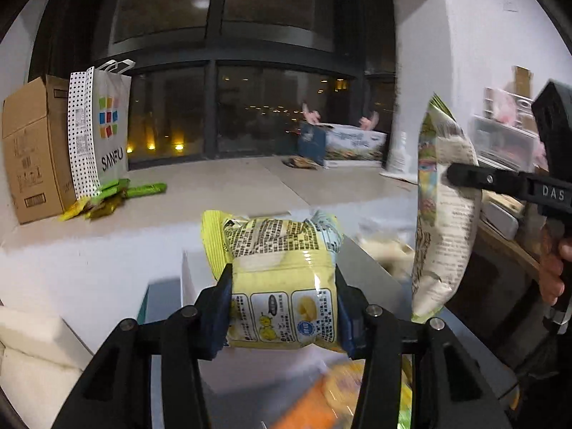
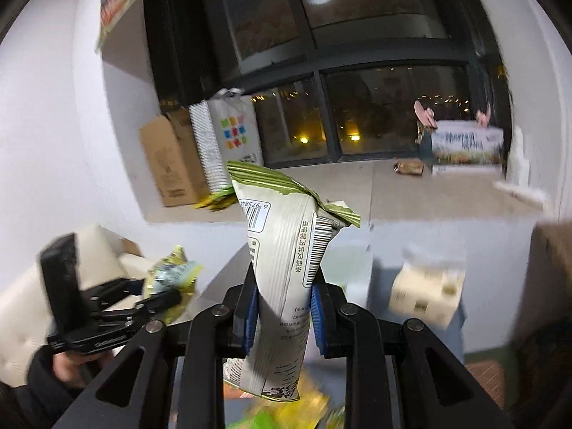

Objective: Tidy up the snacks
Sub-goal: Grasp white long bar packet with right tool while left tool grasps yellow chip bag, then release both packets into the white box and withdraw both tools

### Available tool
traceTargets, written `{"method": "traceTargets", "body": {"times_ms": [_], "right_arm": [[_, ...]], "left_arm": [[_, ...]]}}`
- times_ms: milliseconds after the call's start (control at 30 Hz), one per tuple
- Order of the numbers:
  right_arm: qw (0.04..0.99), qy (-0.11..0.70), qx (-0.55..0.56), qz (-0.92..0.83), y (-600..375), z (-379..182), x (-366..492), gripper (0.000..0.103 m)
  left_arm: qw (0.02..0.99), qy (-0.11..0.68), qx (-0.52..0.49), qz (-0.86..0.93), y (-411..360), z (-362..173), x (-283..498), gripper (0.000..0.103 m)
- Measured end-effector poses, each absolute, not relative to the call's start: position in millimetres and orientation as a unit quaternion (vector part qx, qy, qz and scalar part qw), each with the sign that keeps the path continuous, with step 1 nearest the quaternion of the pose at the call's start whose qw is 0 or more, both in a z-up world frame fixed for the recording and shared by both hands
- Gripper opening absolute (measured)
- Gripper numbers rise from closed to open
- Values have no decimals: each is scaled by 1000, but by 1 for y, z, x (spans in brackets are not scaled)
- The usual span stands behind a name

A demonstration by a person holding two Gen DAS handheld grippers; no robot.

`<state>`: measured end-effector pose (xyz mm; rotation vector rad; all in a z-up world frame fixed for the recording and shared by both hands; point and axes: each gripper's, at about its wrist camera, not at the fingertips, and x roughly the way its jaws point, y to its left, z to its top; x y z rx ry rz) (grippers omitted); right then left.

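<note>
My left gripper is shut on a yellow snack bag, which lies flat between its blue pads and is held above a white box edge. In the right wrist view the same left gripper and yellow snack bag show at the lower left. My right gripper is shut on a tall white snack bag with a green top, held upright. That white bag hangs at the right of the left wrist view, pinched by the right gripper's fingers.
On the window ledge stand a cardboard box and a shopping bag, with green snack bars beside them and a printed box at the far end. Blurred orange and yellow packets lie below. A white pack sits right.
</note>
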<state>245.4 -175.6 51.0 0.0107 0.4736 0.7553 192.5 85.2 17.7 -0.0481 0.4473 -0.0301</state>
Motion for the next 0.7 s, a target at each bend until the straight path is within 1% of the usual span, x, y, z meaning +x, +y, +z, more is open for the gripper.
{"method": "traceTargets", "body": {"times_ms": [100, 233, 267, 333, 367, 400, 433, 500, 533, 600, 700], "right_arm": [[913, 226, -43, 336, -139, 66, 292, 27], [913, 267, -71, 300, -107, 65, 350, 27], [911, 281, -71, 294, -100, 60, 363, 27], [906, 308, -78, 279, -92, 48, 383, 27], [902, 326, -85, 270, -87, 39, 395, 28], [900, 334, -92, 265, -84, 34, 400, 28], [898, 341, -99, 261, -81, 29, 405, 31], [889, 365, -108, 253, -74, 15, 413, 73], [882, 381, -108, 254, -74, 9, 415, 103], [879, 393, -116, 243, -73, 0, 416, 103], [891, 375, -104, 235, -78, 2, 405, 103]], "left_arm": [[972, 228, -53, -3, 103, 14, 238, 53], [966, 256, -43, 14, 109, -4, 281, 54], [964, 261, -36, 19, 110, -9, 288, 55], [958, 284, -35, 35, 113, -21, 299, 62], [955, 293, -39, 34, 114, -27, 301, 79], [951, 302, -45, 37, 116, -32, 302, 103], [949, 308, -49, 45, 118, -36, 302, 103], [946, 314, -42, 63, 123, -43, 300, 103], [945, 316, -40, 70, 128, -46, 299, 103], [948, 309, -43, 70, 131, -46, 293, 103], [953, 293, -46, 64, 136, -40, 280, 103]]}}
